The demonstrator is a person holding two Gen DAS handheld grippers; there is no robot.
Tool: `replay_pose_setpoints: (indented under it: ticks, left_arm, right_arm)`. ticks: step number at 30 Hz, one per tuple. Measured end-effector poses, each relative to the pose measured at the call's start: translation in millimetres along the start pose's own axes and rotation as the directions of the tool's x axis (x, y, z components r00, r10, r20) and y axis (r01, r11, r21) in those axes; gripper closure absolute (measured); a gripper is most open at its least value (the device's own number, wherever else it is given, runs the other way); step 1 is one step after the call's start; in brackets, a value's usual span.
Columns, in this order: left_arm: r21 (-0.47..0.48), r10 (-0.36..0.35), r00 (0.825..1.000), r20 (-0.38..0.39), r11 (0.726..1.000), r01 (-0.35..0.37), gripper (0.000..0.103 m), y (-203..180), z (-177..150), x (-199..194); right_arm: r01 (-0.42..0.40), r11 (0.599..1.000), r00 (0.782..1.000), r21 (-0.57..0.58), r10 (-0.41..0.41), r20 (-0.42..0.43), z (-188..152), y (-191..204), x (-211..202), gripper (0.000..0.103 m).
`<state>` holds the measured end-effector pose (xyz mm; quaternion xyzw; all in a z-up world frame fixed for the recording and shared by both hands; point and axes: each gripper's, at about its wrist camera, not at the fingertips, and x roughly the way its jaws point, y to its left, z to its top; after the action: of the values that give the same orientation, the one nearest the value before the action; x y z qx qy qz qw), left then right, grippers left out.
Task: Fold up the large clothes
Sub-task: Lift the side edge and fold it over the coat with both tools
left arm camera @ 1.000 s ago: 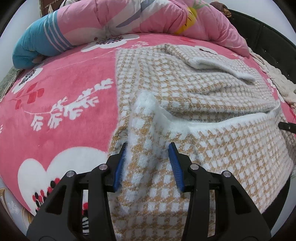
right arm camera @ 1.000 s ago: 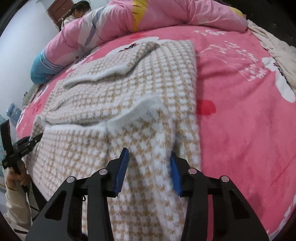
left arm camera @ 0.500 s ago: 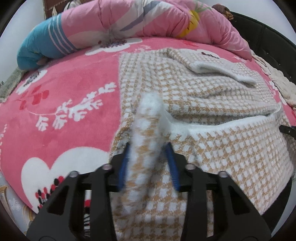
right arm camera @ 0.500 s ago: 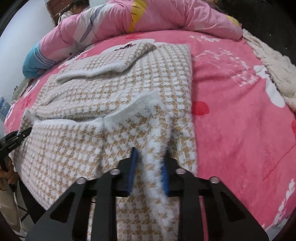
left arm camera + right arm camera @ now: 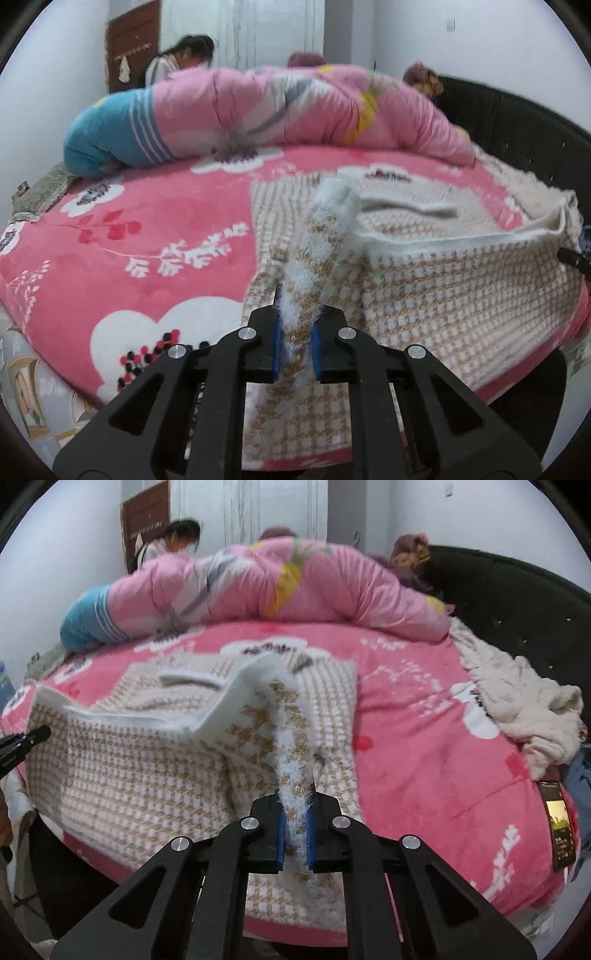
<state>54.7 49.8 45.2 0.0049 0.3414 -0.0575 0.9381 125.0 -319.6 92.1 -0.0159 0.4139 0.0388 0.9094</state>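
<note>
A tan-and-white houndstooth knit garment (image 5: pixel 461 291) (image 5: pixel 140 775) with fuzzy white lining lies spread on the pink flowered bed cover (image 5: pixel 129 229) (image 5: pixel 424 738). My left gripper (image 5: pixel 295 343) is shut on the garment's near left edge, pinching a raised ridge of fabric between its blue pads. Likewise my right gripper (image 5: pixel 295 830) is shut on the near right edge. Both pinched edges stand lifted above the bed. The near part of the garment is folded back, white lining showing along the fold. The other gripper's black tip shows at each view's side edge.
A pink and blue quilt (image 5: pixel 258 114) (image 5: pixel 295 587) is bunched along the far side of the bed. A cream fleece blanket (image 5: pixel 524 716) lies at the right by the dark headboard (image 5: pixel 517 598). A person (image 5: pixel 177 59) stands behind the bed by a brown door.
Both grippers went from open astride the near garment edges to shut on them. Both have since risen and tilted up, lifting the pinched fabric off the bed.
</note>
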Motion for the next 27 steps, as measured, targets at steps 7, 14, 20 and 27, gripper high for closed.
replay_pose_setpoints:
  ticks: [7, 14, 20, 27]
  left_arm:
    - [-0.022, -0.041, 0.996, 0.080, 0.999, 0.042, 0.092, -4, 41, -15]
    - [0.024, -0.001, 0.989, 0.147, 1.000, -0.002, 0.092, -7, 106, 23]
    - [0.010, 0.003, 0.993, 0.121, 1.000, -0.004, 0.092, 4, 170, 92]
    - [-0.020, 0.007, 0.995, -0.096, 1.000, -0.009, 0.092, 17, 202, 234]
  right_arm:
    - [0.008, 1.000, 0.998, 0.003, -0.008, 0.067, 26, -8, -5, 0.095]
    - [0.018, 1.000, 0.991, -0.016, -0.016, 0.134, 90, -16, 21, 0.095]
    - [0.021, 1.000, 0.991, -0.016, -0.019, 0.130, 164, -22, 94, 0.095]
    - [-0.006, 0.999, 0.998, 0.041, 0.009, -0.067, 194, -33, 246, 0.095]
